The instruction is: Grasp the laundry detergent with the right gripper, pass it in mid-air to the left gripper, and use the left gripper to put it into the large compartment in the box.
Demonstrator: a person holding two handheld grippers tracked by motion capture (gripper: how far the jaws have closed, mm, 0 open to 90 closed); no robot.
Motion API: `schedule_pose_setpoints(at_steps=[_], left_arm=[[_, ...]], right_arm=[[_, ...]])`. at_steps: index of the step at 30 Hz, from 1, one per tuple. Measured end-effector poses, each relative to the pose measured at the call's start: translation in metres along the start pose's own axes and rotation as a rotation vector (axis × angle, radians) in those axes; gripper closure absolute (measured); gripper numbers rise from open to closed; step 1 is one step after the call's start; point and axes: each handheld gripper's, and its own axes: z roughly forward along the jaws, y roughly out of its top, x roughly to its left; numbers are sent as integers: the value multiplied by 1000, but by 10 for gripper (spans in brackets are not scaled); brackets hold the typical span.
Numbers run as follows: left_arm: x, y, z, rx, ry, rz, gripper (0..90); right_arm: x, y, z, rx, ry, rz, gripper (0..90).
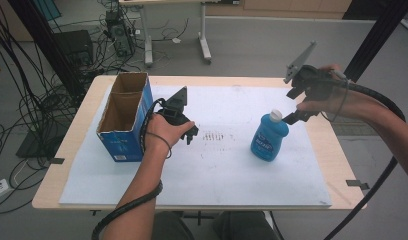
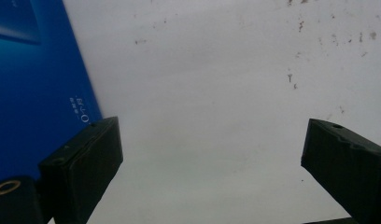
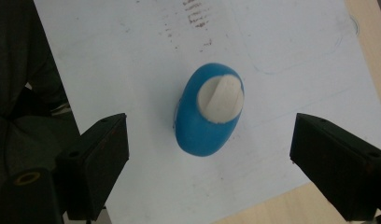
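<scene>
A blue bottle with a white cap (image 1: 270, 136) stood upright on the white sheet (image 1: 217, 165) covering the desk (image 1: 82, 117), toward its right side. The right gripper (image 1: 292, 118) hung just above and beside the cap; in the right gripper view its jaws stood wide apart, holding nothing, with the bottle (image 3: 208, 110) seen from above between them and clear of both. The left gripper (image 1: 191, 132) sat low over the sheet just beside an open blue cardboard box (image 1: 126, 117), its jaws spread wide and empty, the left one close against the box wall (image 2: 34, 88).
</scene>
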Motion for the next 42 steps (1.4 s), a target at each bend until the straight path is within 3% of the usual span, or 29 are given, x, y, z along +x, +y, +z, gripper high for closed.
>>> schedule_pose_setpoints(at_steps=[2, 10, 22, 31, 42], left_arm=[[0, -1, 0, -4, 1, -1, 58], [3, -5, 1, -13, 0, 0, 58], [2, -10, 6, -11, 22, 14, 58], [3, -12, 7, -22, 20, 19, 57], [4, -15, 7, -33, 26, 18, 57]], right_arm=[[-1, -16, 1, -16, -5, 40, 106], [2, -54, 9, -88, -21, 122, 83], [8, -93, 37, -216, -24, 221, 60], [18, -109, 69, -308, -42, 273, 48], [24, -117, 99, -398, -87, 301, 40]])
